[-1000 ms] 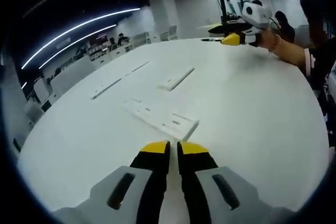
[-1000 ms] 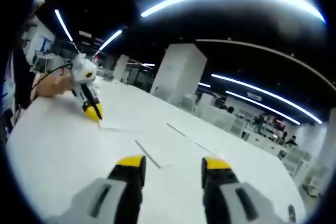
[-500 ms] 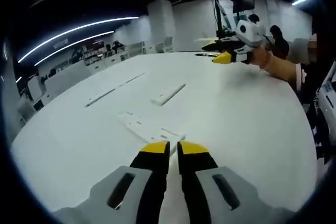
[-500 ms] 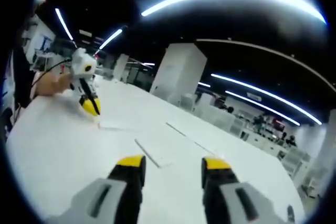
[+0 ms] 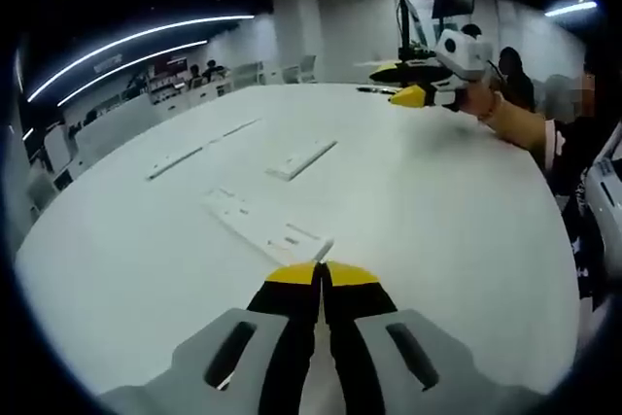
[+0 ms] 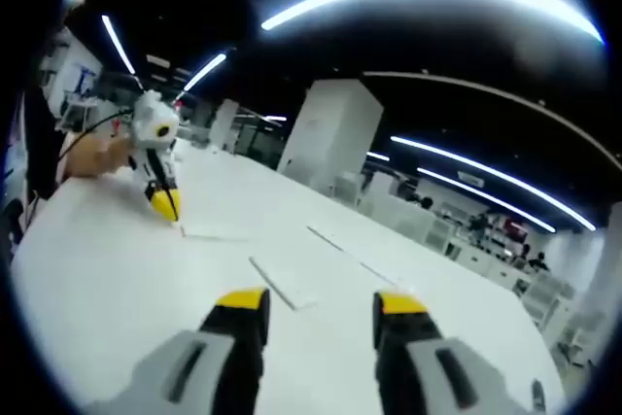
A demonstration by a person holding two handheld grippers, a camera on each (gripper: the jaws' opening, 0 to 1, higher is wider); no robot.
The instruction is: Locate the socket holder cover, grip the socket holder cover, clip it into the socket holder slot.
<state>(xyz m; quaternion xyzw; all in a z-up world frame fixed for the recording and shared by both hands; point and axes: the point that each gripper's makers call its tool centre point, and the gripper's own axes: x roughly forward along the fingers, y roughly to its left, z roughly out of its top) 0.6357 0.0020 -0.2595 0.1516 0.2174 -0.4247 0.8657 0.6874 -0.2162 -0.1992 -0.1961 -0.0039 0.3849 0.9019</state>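
Observation:
A long white socket holder piece (image 5: 260, 225) lies flat on the white table (image 5: 437, 230). Its near end touches the yellow tips of my left gripper (image 5: 319, 272), whose jaws are shut; I cannot tell whether they pinch its edge. From the right gripper view, the left gripper (image 6: 165, 204) points down at the end of that flat white piece (image 6: 210, 233). My right gripper (image 6: 321, 302) is open above the table with nothing between its jaws. It also shows far off in the left gripper view, the right gripper (image 5: 408, 96) held in a person's hand (image 5: 483, 101).
More white strips lie on the table: one (image 5: 303, 157) past the holder, two (image 5: 175, 162) further left. In the right gripper view a short strip (image 6: 282, 286) lies just ahead of the jaws and a long thin one (image 6: 342, 246) beyond. A person's sleeve (image 5: 569, 138) borders the right edge.
My left jaws have closed their narrow gap and moved up to the near end of the white piece. The right gripper has stayed open and almost still.

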